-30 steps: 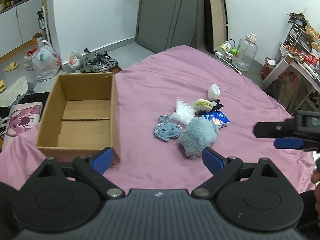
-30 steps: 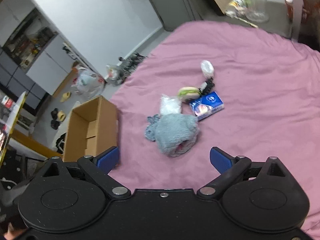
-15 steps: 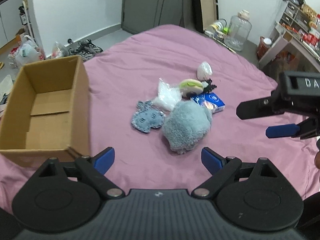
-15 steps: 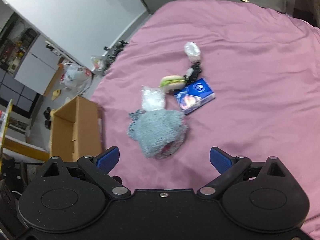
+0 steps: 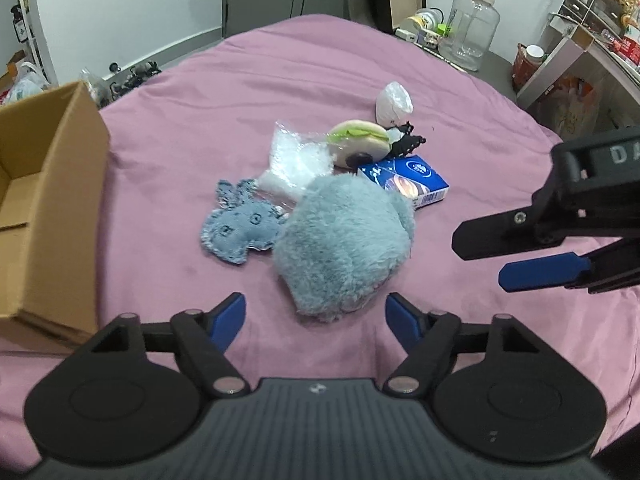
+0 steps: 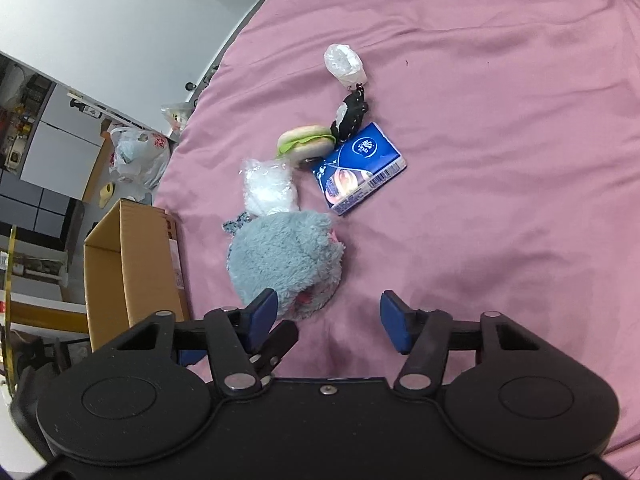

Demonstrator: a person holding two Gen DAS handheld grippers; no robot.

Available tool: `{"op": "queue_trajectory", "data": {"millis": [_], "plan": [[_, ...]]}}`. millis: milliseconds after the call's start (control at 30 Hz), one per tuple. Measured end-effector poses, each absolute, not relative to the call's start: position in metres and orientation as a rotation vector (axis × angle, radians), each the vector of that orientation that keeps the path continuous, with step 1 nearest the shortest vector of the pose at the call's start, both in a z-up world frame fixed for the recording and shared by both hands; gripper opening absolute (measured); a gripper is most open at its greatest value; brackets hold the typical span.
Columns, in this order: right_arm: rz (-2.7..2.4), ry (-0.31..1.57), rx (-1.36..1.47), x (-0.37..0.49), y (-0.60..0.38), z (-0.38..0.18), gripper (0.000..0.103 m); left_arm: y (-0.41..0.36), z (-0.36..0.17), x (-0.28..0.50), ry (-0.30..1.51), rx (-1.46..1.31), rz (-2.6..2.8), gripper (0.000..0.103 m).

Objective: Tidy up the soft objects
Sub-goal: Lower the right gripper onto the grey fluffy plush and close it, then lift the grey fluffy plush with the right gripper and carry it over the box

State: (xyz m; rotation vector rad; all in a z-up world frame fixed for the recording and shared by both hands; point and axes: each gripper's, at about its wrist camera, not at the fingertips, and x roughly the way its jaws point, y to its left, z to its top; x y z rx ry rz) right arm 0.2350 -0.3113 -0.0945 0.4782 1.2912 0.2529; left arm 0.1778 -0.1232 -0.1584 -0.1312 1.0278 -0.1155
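Observation:
A fluffy grey-blue plush (image 5: pixel 344 236) (image 6: pixel 286 256) lies on the pink bedspread (image 5: pixel 240 92), in a cluster with a flat blue knitted toy (image 5: pixel 238 226), a clear plastic bag (image 5: pixel 294 160) (image 6: pixel 270 190), a soft burger (image 5: pixel 360 142) (image 6: pixel 306 142), a blue tissue pack (image 5: pixel 404 178) (image 6: pixel 360 168), a black-and-white toy (image 6: pixel 348 116) and a white pouch (image 5: pixel 394 104) (image 6: pixel 344 62). My left gripper (image 5: pixel 316 316) is open just before the plush. My right gripper (image 6: pixel 328 316) is open just right of the plush and shows side-on in the left wrist view (image 5: pixel 500 256).
An open cardboard box (image 5: pixel 44 208) (image 6: pixel 132 268) stands on the bed to the left. A large clear water jug (image 5: pixel 470 34), shelves and clutter stand on the floor beyond the bed at right. Plastic bags (image 6: pixel 136 156) and shoes lie on the floor at left.
Both grippers have moved closer to the cluster. The plush now lies just before the left gripper's fingers, and the box has shifted to the left edge of the view.

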Motion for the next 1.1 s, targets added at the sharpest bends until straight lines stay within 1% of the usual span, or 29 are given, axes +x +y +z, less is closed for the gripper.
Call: {"op": "queue_trajectory", "data": {"millis": [100,133,167,200,267,433,600,700,933,967,1033,1067,1100], "plan": [[0.257,1.305,0.484,0.238,-0.31,-0.102,0.057,-0.129,-0.167,0.185,1.026,-0.118,-0.121,0.069],[0.259,1.313,0.481,0.24,-0.309,-0.105,0.057,-0.13,-0.169,0.187,1.026,-0.109,-0.114,0.062],[0.264,1.319,0.487,0.241,-0.308,-0.107,0.057,-0.129,-0.171,0.189,1.022,-0.108,-0.103,0.053],[0.271,1.319,0.492,0.244,-0.307,-0.109,0.057,-0.128,-0.172,0.191,1.014,-0.115,-0.09,0.05],[0.28,1.303,0.497,0.249,-0.307,-0.11,0.056,-0.126,-0.171,0.194,0.986,-0.122,-0.082,0.036],[0.299,1.292,0.495,0.265,-0.302,-0.114,0.056,-0.113,-0.163,0.204,0.936,-0.187,-0.055,0.033],[0.329,1.296,0.455,0.281,-0.287,-0.12,0.055,-0.11,-0.159,0.216,0.933,-0.198,-0.061,0.033],[0.323,1.318,0.45,0.29,-0.281,-0.128,0.05,-0.109,-0.157,0.222,0.926,-0.222,-0.063,0.033],[0.319,1.327,0.48,0.298,-0.278,-0.136,0.05,-0.106,-0.162,0.23,0.93,-0.258,-0.067,0.033],[0.314,1.324,0.484,0.299,-0.278,-0.137,0.048,-0.106,-0.162,0.231,0.929,-0.261,-0.067,0.033],[0.309,1.326,0.493,0.301,-0.278,-0.141,0.031,-0.107,-0.163,0.232,0.926,-0.269,-0.067,0.032],[0.316,1.329,0.508,0.303,-0.277,-0.142,0.026,-0.106,-0.163,0.233,0.925,-0.28,-0.07,0.03],[0.317,1.323,0.514,0.302,-0.276,-0.141,0.023,-0.105,-0.163,0.233,0.928,-0.294,-0.072,0.029]]}}
